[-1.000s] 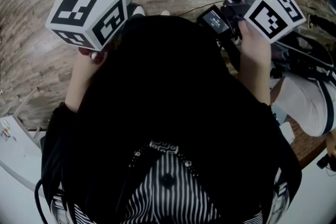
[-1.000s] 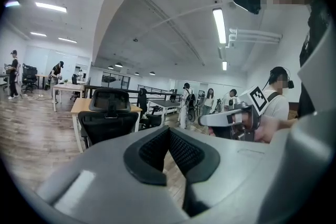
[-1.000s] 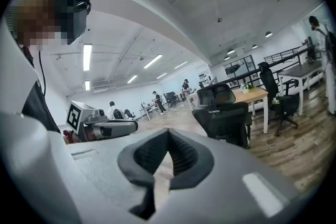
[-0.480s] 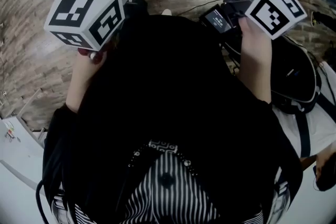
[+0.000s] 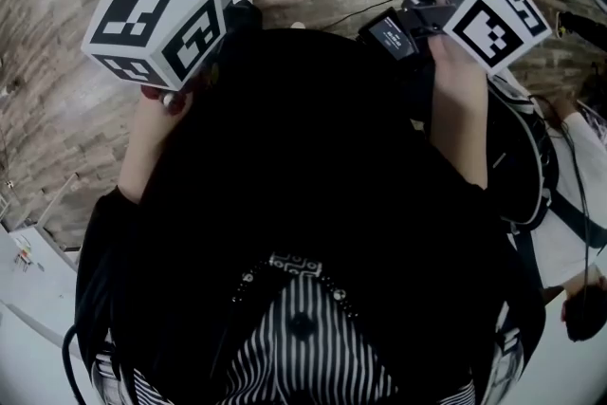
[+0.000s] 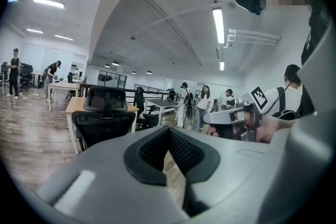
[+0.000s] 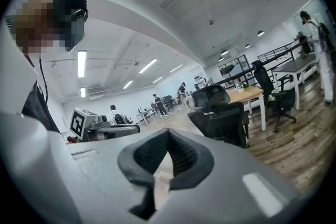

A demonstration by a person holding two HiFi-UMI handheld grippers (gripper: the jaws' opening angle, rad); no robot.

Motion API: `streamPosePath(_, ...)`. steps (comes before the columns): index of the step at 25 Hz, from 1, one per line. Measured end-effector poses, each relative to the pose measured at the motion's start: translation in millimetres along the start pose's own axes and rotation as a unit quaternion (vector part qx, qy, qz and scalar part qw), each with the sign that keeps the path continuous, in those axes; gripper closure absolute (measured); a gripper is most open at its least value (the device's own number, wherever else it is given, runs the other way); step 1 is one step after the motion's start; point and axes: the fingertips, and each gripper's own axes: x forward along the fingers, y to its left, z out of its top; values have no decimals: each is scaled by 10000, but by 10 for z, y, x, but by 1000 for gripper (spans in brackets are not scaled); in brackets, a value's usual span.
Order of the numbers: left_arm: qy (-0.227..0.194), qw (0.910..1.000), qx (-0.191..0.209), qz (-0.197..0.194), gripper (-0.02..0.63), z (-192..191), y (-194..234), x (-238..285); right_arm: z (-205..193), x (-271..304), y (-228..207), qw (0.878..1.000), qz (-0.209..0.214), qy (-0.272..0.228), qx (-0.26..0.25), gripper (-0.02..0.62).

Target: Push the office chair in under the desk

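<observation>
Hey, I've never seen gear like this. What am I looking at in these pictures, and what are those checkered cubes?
A person holds two two-jaw grippers; the cubes are part of them. One picture looks down from a head camera. The other two come from cameras riding on the left gripper and the right gripper, each looking along its own jaws. Both are shut, holding nothing. Ahead stands a black office chair in front of a wooden desk, untouched.

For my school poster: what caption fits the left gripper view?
Left gripper, fingers shut and empty, faces a black office chair at a wooden desk.
</observation>
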Motion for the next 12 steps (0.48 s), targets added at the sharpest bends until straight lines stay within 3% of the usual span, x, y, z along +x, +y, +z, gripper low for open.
streamPosePath(7, -97, 9999, 95, -63, 603, 53, 25, 13, 10, 4, 35, 10000, 55, -25, -47, 597)
streamPosePath(12, -172, 9998, -3, -102, 603, 220, 517, 184, 249, 494, -42, 9997, 27, 108, -202, 597)
